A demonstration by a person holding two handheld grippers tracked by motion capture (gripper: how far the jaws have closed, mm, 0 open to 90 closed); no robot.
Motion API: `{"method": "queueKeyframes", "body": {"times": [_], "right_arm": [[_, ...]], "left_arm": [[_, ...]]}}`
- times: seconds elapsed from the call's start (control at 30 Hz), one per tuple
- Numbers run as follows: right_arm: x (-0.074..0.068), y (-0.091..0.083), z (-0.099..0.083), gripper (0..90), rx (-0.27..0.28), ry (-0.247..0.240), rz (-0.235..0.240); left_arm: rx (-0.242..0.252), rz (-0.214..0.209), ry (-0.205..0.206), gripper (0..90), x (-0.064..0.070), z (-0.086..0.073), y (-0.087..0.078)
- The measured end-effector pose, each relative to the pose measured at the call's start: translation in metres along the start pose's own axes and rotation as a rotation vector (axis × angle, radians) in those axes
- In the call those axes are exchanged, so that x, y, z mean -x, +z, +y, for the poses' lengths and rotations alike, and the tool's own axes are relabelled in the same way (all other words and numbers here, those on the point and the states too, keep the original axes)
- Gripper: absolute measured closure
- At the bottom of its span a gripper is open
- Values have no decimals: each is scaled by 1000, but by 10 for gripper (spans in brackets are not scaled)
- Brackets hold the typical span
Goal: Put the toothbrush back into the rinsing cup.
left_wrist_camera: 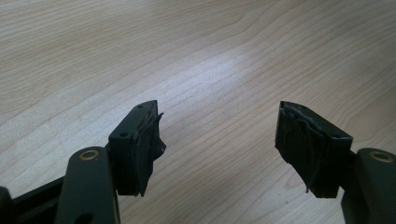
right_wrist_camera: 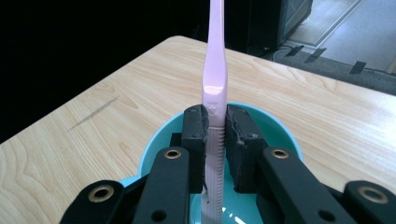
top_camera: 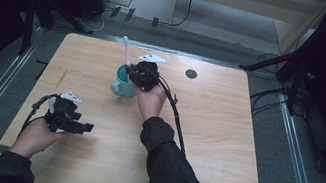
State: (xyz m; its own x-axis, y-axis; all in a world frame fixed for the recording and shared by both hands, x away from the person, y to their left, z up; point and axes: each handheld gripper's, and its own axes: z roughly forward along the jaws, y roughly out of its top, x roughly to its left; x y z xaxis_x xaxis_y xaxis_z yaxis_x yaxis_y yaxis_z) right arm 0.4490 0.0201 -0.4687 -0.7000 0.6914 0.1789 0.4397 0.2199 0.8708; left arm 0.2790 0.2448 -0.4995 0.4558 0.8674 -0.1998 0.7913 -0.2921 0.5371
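Note:
A teal mug (top_camera: 123,86) stands on the wooden table (top_camera: 206,124), left of centre. My right gripper (top_camera: 130,71) hovers over its mouth, shut on a pink toothbrush (top_camera: 126,50) that rises upright out of the mug. In the right gripper view the jaws clamp the ribbed handle of the toothbrush (right_wrist_camera: 214,98) above the mug's rim (right_wrist_camera: 154,140), with the right gripper (right_wrist_camera: 215,135) centred over the opening. My left gripper (top_camera: 88,128) rests low near the table's front left, held by a hand. In the left gripper view the left gripper (left_wrist_camera: 219,140) stands open over bare wood.
A small dark round hole (top_camera: 191,73) marks the table's far side. Cables (top_camera: 175,109) trail from the right gripper across the tabletop. Black stands and cables (top_camera: 271,98) crowd the floor around the table's edges.

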Motion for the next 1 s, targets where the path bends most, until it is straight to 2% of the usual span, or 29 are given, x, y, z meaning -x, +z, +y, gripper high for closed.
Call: {"method": "queueKeyframes", "body": {"times": [0.1, 0.3, 0.47, 1.0], "right_arm": [[0, 1, -1, 788, -12, 6, 1], [-1, 4, -3, 788, -41, -19, -9], [2, 5, -3, 801, -59, 7, -6], [4, 4, -2, 790, -88, 21, 3]], "left_arm": [[-1, 0, 1, 311, 0, 0, 0], [-2, -1, 1, 311, 0, 0, 0], [-4, -2, 1, 311, 0, 0, 0], [-3, -3, 1, 311, -1, 0, 1]]}}
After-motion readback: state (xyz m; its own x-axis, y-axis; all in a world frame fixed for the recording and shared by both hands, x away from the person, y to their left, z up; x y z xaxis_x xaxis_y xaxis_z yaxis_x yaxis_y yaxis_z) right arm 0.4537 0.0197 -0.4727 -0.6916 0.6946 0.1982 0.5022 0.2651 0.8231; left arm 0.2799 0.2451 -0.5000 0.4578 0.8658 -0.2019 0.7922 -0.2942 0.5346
